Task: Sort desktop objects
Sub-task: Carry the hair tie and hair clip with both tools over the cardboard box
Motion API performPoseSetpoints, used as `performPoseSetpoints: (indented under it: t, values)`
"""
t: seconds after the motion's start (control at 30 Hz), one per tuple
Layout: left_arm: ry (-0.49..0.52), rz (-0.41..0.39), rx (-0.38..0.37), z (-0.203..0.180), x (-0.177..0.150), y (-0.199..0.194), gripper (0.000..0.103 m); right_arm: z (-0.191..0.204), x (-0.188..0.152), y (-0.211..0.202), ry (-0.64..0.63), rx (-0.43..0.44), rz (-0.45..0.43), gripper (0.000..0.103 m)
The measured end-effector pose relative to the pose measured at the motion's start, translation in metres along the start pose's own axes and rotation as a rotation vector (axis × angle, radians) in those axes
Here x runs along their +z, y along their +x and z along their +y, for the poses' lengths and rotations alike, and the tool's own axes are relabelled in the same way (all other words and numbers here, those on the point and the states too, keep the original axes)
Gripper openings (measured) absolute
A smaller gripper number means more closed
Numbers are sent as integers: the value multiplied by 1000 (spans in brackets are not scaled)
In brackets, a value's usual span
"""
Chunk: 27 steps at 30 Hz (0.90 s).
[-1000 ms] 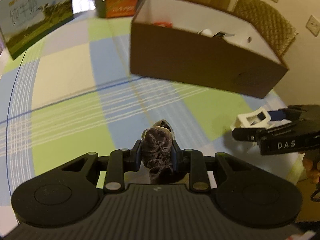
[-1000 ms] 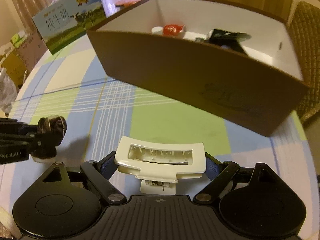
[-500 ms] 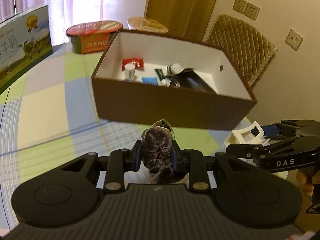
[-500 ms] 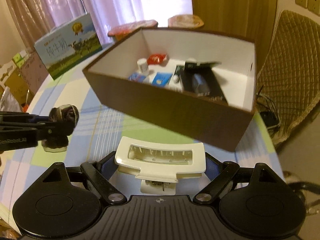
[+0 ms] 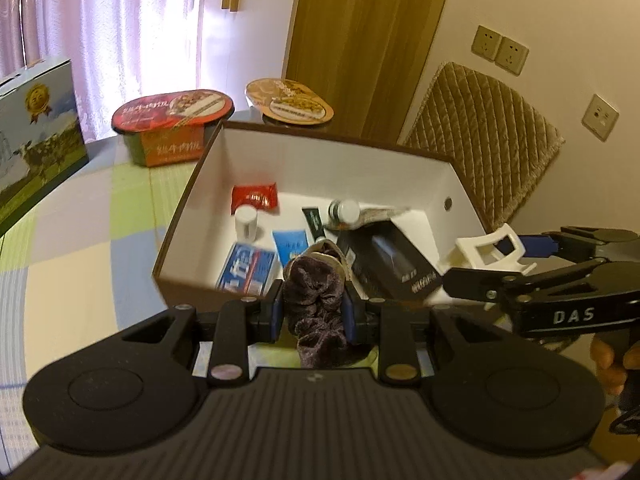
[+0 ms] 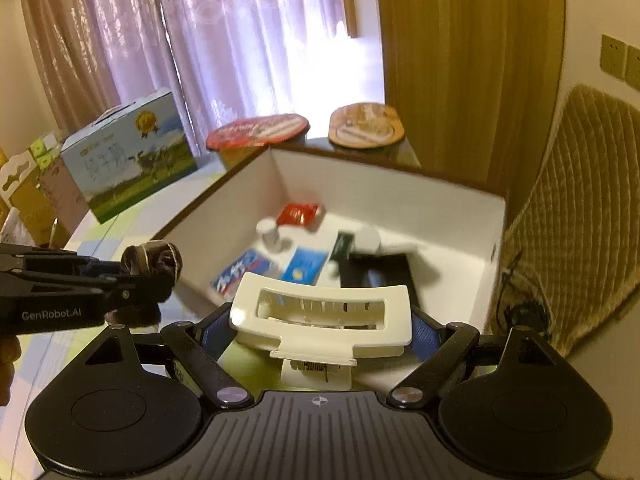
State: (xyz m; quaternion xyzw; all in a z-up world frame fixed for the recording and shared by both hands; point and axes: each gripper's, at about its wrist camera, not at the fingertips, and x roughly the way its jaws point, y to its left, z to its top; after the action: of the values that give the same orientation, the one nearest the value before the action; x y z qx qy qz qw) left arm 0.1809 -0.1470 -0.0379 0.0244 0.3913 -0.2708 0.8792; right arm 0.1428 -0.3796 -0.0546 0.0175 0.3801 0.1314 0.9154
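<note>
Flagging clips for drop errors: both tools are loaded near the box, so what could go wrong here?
The left tool holds the scrunchie around the near wall of the box; released now, it might land outside. The right tool, holding the clip, is close beside it, so they could collide.

Daylight comes through the sheer curtains, blown out to white glare near the window centre. The room is otherwise dim and warm-toned. Contents of the brown box are motion-smeared, worst in the right wrist view. Strong fisheye bending, dark vignette in the corners. The white hair claw clip shows a small glint on its left edge.
</note>
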Motion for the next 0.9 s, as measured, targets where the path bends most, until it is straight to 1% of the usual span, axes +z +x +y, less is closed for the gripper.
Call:
performPoseSetpoints:
  t: [0.13, 0.37, 0.6, 0.9]
  values:
    - [-16, 20, 4, 2, 21, 25, 24, -8, 18, 25, -10, -14, 14, 84]
    - [-13, 76, 38, 10, 40, 64, 24, -17, 33, 67, -26, -19, 65, 84]
    - [-16, 144, 51, 17, 42, 95, 24, -19, 34, 95, -19, -8, 115, 84]
    - [-23, 197, 55, 23, 37, 112, 27, -18, 31, 110, -12, -1, 150, 84]
